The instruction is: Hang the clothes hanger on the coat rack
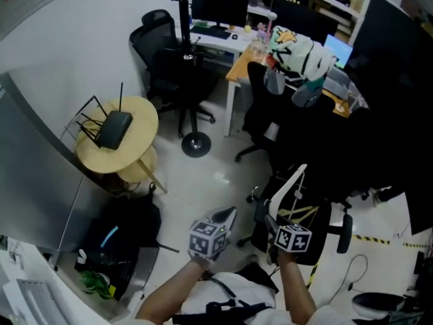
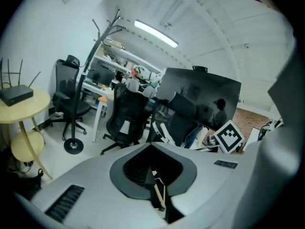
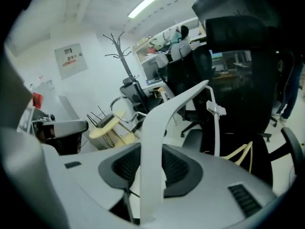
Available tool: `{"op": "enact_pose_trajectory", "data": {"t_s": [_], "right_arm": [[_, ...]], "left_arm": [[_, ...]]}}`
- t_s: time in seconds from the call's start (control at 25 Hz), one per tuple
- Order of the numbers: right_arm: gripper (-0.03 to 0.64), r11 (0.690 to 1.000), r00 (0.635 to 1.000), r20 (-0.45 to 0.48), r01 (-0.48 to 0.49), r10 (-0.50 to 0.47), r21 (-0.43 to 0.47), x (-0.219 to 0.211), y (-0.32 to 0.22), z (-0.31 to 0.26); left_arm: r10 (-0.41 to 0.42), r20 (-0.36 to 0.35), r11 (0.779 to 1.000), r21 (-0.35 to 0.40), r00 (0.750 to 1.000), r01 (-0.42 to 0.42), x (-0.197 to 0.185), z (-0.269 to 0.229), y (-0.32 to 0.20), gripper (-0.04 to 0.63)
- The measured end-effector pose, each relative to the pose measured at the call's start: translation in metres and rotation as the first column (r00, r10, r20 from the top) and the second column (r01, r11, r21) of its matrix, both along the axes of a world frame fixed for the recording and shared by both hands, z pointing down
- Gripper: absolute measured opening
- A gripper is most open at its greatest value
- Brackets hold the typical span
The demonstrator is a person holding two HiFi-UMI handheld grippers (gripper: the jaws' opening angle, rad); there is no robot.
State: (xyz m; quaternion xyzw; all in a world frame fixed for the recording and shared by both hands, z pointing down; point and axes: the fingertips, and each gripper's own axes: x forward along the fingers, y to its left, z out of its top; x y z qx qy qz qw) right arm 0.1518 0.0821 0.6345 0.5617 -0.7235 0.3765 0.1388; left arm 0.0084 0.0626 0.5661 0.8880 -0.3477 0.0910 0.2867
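1. The right gripper [image 1: 272, 219] pinches the white clothes hanger [image 1: 292, 181] by one arm; the hanger's long axis runs from the jaws toward 1 o'clock.
2. The left gripper [image 1: 223, 219] has its jaws pressed together and holds no part of the hanger.
3. The coat rack [image 1: 185, 39] stands well apart, at 11 o'clock from the hanger (its prongs show only in the gripper views). The left gripper is on the rack's side, but the right one carries the load.
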Motion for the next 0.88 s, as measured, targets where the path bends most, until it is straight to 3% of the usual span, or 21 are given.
{"op": "enact_pose_trajectory", "data": {"t_s": [0.16,0.44,0.64,0.88], "right_arm": [[0.156,0.993,0.992,0.079,0.096,-0.101,0.066,-0.071,-0.027,-0.042],[0.156,0.954,0.942,0.179,0.259,-0.284,0.152,-0.162,-0.073,-0.095],[0.156,0.916,0.885,0.254,0.343,-0.390,0.209,-0.202,-0.125,-0.151],[0.156,0.883,0.836,0.316,0.359,-0.449,0.304,-0.226,-0.207,-0.203]], "left_arm": [[-0.127,-0.009,0.990,0.062,0.992,0.127,-0.072,-0.029,-0.023,-0.003],[-0.309,-0.037,0.941,0.131,0.950,0.311,-0.160,-0.065,-0.059,-0.003],[-0.358,-0.064,0.911,0.196,0.932,0.363,-0.194,-0.113,-0.094,-0.003],[-0.377,-0.072,0.873,0.306,0.924,0.380,-0.214,-0.173,-0.152,-0.003]]}}
